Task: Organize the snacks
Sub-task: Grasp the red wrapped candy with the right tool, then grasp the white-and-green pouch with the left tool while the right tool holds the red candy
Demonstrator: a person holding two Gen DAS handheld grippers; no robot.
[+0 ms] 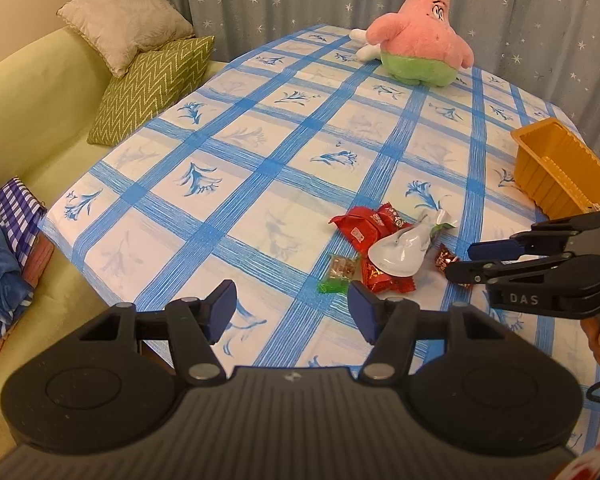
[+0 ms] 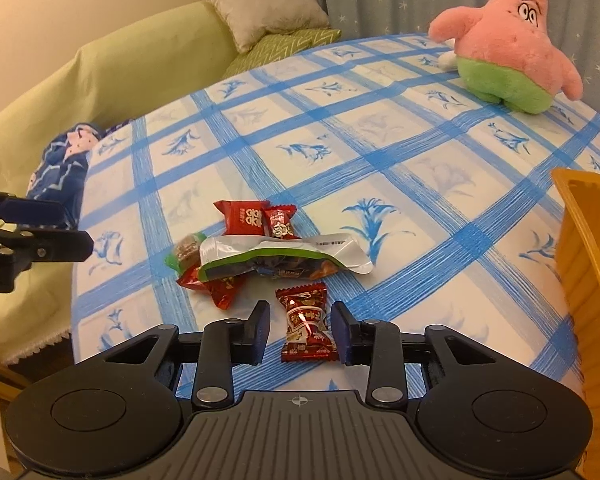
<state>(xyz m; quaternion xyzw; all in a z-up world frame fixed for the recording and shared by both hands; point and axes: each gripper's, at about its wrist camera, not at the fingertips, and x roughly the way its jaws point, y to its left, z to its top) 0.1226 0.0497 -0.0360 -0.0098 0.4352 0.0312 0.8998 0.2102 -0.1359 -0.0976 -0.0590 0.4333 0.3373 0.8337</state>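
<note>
- The small dark-red candy (image 2: 307, 326) lies flat on the bench (image 2: 440, 216), low in the right wrist frame, just in front of the loose pile of other snacks.
- It looks very light, with a crinkly, glossy wrapper that will likely slide and crumple. I judge the firm middle the best place to take hold, since the crimped ends would fold or slip.
- The right hand-held gripper (image 2: 300, 332) straddles that candy, one blue pad on each side. A sliver of cloth shows between pad and wrapper, so it is not yet clenched on it.
- The left hand-held gripper (image 1: 292, 308) hangs released over bare cloth at the bottom of the left wrist frame, grasping nothing.
- The silver-and-green pouch (image 2: 284, 258) lies on top of the red packets (image 2: 246, 218); it is soft and slippery, likely to shift its neighbours.
- Only the left wrist view shows the yellow tray (image 1: 556, 168) as an open container, at the right edge.
- Only the right wrist view shows the candy lying between the pads.
</note>
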